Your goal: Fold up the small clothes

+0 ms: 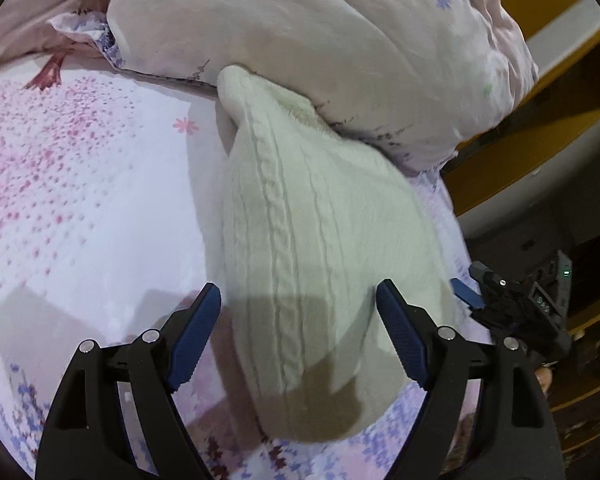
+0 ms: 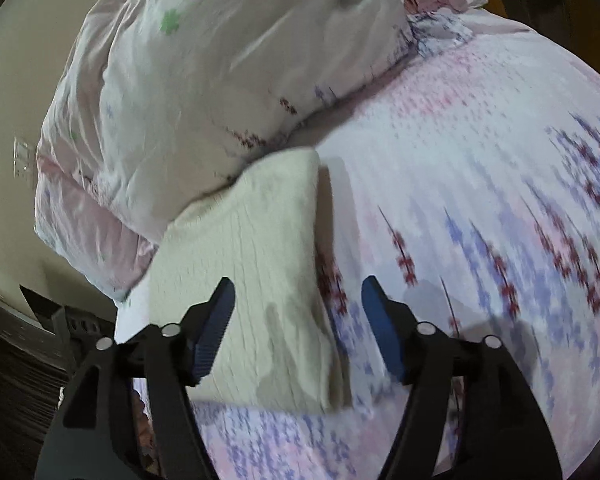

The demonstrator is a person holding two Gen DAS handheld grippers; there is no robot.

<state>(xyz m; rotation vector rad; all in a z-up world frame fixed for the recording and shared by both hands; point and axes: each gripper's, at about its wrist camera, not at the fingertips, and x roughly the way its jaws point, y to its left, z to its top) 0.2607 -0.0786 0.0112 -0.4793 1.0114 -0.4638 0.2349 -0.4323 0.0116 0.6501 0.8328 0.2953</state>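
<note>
Clearly the cream knitted sweater [image 1: 300,240] lies folded on the bed [image 1: 80,200], its far end against the duvet [image 1: 320,40]. It looks soft, light and floppy, so take the near thick edge. Both the left gripper [image 1: 298,312] and the right gripper [image 2: 298,308] hover with fingers spread, grasping nothing.

Sweater's [image 1: 320,240] far end under duvet [image 1: 340,40]

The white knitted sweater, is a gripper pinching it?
No, the white cable-knit sweater lies on the flowery bedsheet with both grippers open.
</note>
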